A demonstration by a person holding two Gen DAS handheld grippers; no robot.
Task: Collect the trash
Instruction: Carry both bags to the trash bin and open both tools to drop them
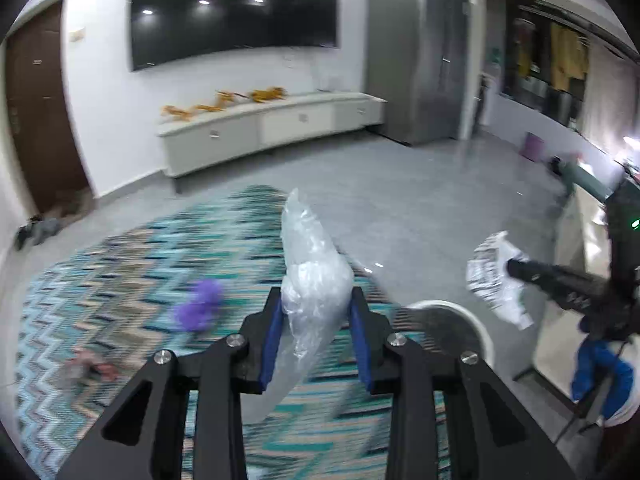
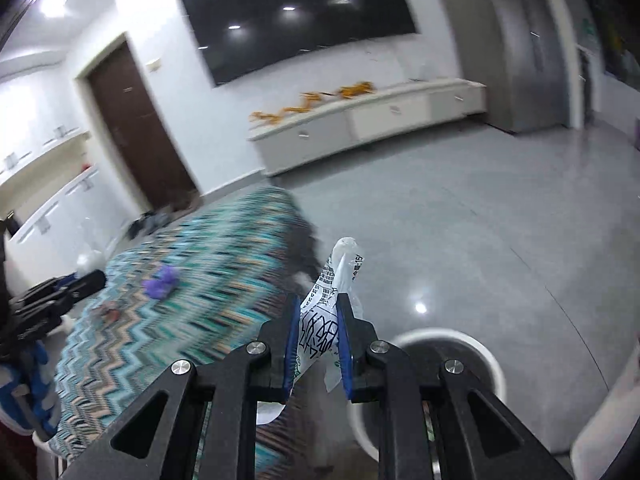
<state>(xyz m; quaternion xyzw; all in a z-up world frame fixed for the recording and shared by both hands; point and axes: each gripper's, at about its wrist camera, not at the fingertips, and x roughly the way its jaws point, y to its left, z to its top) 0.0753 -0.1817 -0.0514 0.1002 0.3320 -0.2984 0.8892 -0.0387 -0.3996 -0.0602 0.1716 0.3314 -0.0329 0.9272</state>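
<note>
Left gripper (image 1: 316, 322) fingers clamp a clear plastic bag (image 1: 310, 280); right gripper (image 2: 318, 338) fingers pinch a printed wrapper (image 2: 320, 320). Both ride above the white bin (image 2: 490, 364). Risk: light film drifts past the rim onto the rug (image 1: 120, 264) on release.

Wall-mounted black TV (image 1: 236, 8) above low white cabinet (image 1: 264, 128) with orange toys (image 1: 224, 104) on top, brown door (image 1: 40, 108) at left, steel fridge (image 1: 416, 56) at right, grey tile floor (image 1: 420, 200), zigzag teal rug (image 1: 120, 280).
</note>
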